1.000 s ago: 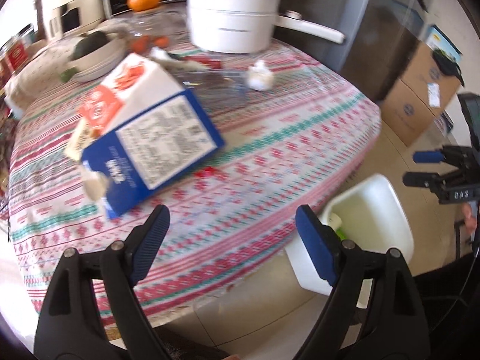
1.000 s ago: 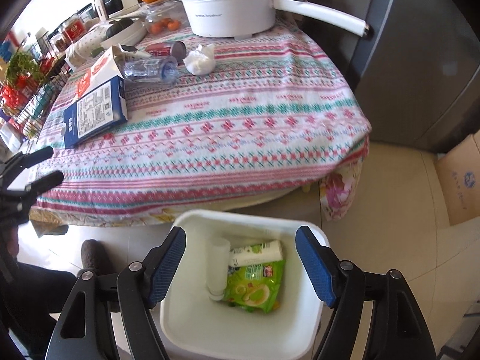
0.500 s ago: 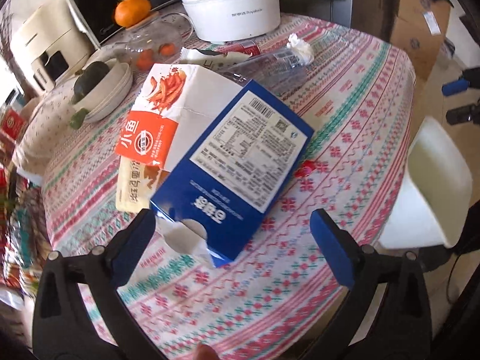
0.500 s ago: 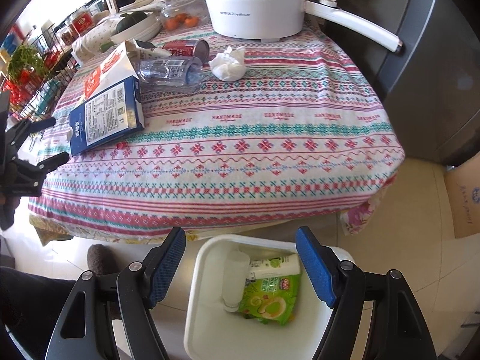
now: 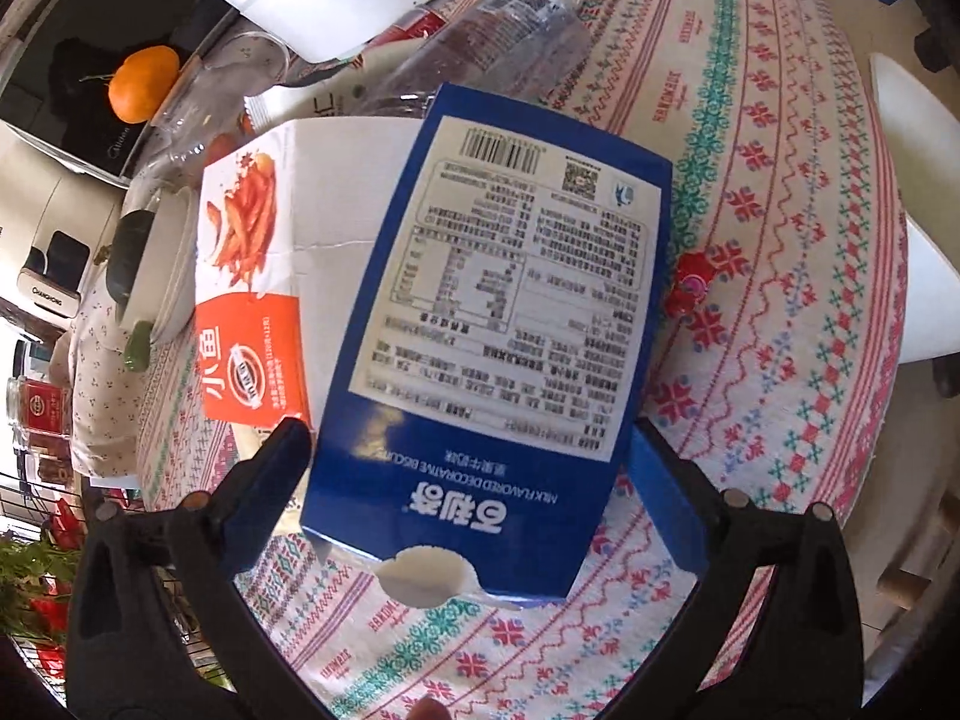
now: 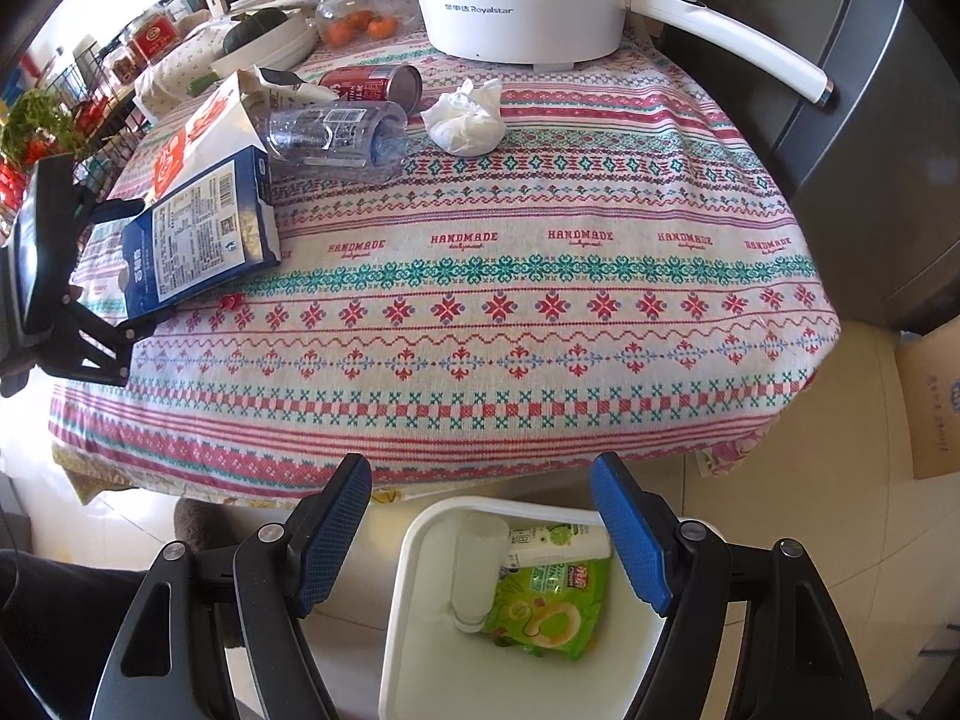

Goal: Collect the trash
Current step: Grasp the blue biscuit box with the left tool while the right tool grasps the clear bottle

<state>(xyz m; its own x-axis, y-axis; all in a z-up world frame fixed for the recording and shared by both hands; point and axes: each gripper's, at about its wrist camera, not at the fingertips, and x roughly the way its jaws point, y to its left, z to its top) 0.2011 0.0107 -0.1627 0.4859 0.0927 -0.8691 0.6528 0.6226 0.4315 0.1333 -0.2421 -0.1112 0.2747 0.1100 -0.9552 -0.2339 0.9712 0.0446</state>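
A blue biscuit box [image 5: 498,324] lies on the patterned tablecloth [image 5: 798,312], its near end between the fingers of my open left gripper [image 5: 471,480]; the fingers stand on either side of it. It also shows in the right wrist view [image 6: 198,240], with the left gripper [image 6: 90,276] at its left end. An orange-and-white carton [image 5: 252,276], a clear plastic bottle [image 6: 336,135], a red can [image 6: 375,83] and a crumpled tissue [image 6: 468,120] lie behind it. My right gripper [image 6: 480,534] is open and empty above the white trash bin [image 6: 414,648], which holds a green packet [image 6: 552,606] and a white bottle [image 6: 474,570].
A white pot [image 6: 522,0] with a long handle stands at the table's back. A jar of oranges [image 6: 354,18], a bowl [image 6: 264,39] and racks of goods are at the back left. A grey fridge [image 6: 888,138] and a cardboard box [image 6: 930,396] are on the right.
My left gripper has moved forward over the table until its fingers straddle the blue box's near end. The right gripper has drawn back slightly from the bin.
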